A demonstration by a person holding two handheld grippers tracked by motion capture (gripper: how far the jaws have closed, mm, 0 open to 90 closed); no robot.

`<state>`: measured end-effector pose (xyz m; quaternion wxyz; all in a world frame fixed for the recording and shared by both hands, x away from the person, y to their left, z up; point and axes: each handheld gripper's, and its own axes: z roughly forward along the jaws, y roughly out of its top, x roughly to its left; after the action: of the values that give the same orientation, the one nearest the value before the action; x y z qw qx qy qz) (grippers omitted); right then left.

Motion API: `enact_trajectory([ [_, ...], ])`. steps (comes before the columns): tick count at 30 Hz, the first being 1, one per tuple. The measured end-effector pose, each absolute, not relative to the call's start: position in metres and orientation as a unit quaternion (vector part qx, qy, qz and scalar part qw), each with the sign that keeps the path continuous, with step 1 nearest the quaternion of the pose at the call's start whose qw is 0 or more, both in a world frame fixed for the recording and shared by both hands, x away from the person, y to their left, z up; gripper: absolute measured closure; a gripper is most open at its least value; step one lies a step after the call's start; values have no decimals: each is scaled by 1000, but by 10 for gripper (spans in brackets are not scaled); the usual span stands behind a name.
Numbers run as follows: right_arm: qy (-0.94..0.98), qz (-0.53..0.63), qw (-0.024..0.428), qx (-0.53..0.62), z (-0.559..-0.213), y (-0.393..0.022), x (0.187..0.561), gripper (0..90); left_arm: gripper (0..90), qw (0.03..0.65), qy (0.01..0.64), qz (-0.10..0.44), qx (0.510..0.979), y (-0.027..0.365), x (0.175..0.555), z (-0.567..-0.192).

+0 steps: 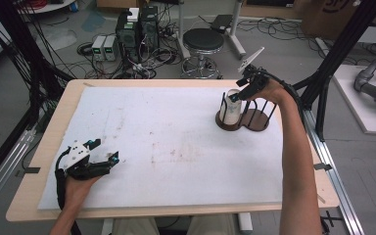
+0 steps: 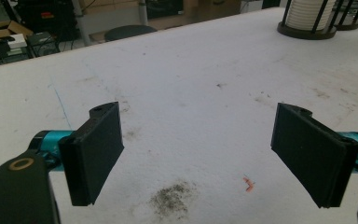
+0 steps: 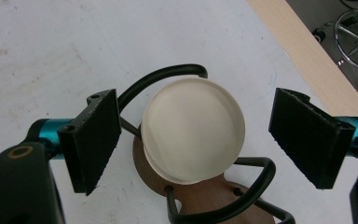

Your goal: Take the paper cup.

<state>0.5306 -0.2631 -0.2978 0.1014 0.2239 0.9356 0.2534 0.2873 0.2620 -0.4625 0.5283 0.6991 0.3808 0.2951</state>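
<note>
At the far right of the table [image 1: 44,147], which is covered with a white mat [image 1: 176,147], a stack of white coasters [image 1: 229,108] stands in one ring of a wooden-based holder [image 1: 257,121] fenced with black wire loops. The right gripper [image 1: 238,96] hangs over the top of that stack, pointing down, held by the person's right hand [image 1: 269,91] at the end of an outstretched forearm. In the right gripper view the round top of the stack of white coasters [image 3: 193,128] lies between the two black jaws, which stand wide apart; there is a clear gap on each side, so neither pad touches the coasters. The black wire loops [image 3: 168,77] curve round the stack, and the wooden base [image 3: 205,198] shows beneath it. The left gripper [image 1: 105,151] rests near the front left corner of the mat, in the person's left hand [image 1: 78,188], well apart from the holder. In the left gripper view its jaws are also spread wide with nothing between them but the stained mat [image 2: 191,93], and the holder [image 2: 307,21] stands far off at the top right. A round stool [image 1: 203,41] stands on the floor beyond the table.
</note>
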Motion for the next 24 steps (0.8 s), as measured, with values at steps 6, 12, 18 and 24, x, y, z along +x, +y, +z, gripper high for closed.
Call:
enact_trajectory([
  [6,940,240,95,224,-303,-261,533,173,165,528,382,294,699,262,287,-462],
  [12,943,232,93,218,-308,-257,535,180,165,528,383,294,699,262,288,-463],
  [18,947,218,89,219,-312,-255,536,183,164,528,383,294,699,262,288,-463],
  [24,949,215,83,217,-312,-256,536,239,164,528,383,294,699,261,288,-463],
])
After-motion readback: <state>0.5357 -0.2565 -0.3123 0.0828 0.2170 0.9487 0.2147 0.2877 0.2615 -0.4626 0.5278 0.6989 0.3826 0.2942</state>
